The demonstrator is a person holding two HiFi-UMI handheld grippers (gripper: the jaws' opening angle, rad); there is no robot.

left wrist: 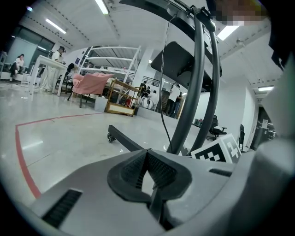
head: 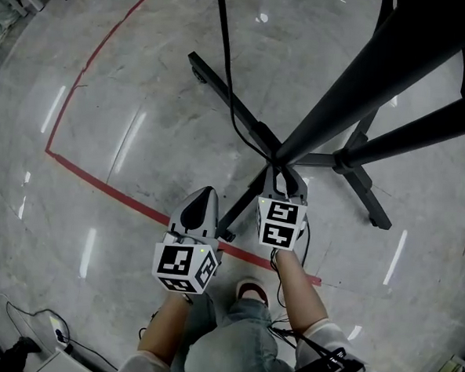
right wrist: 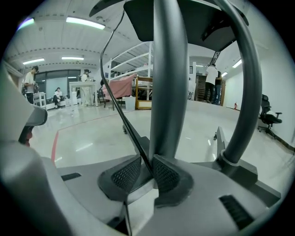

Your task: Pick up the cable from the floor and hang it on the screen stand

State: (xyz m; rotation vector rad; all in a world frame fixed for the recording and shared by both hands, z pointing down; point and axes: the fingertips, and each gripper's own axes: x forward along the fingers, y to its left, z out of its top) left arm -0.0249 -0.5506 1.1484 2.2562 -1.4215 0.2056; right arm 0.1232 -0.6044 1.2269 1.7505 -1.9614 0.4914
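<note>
A thin black cable [head: 227, 86] comes down from above, along the screen stand [head: 365, 79], to the stand's base. My right gripper [head: 283, 176] sits at that base, shut on the cable. In the right gripper view the cable [right wrist: 120, 115] runs from between the pads up to the left, in front of the stand's grey pole [right wrist: 169, 92]; the right gripper [right wrist: 146, 162] pinches it. My left gripper [head: 207, 192] hovers just left of the right one, shut and holding nothing. In the left gripper view, the left gripper [left wrist: 147, 154] faces the stand's pole [left wrist: 196, 92] and the hanging cable [left wrist: 162, 92].
The stand's black legs [head: 365, 193] spread over the polished grey floor, with a castor at one end [head: 197, 71]. A red tape line [head: 99, 181] crosses under my grippers. The person's shoe [head: 250, 288] is below them. A white box with cords [head: 51, 331] lies at bottom left.
</note>
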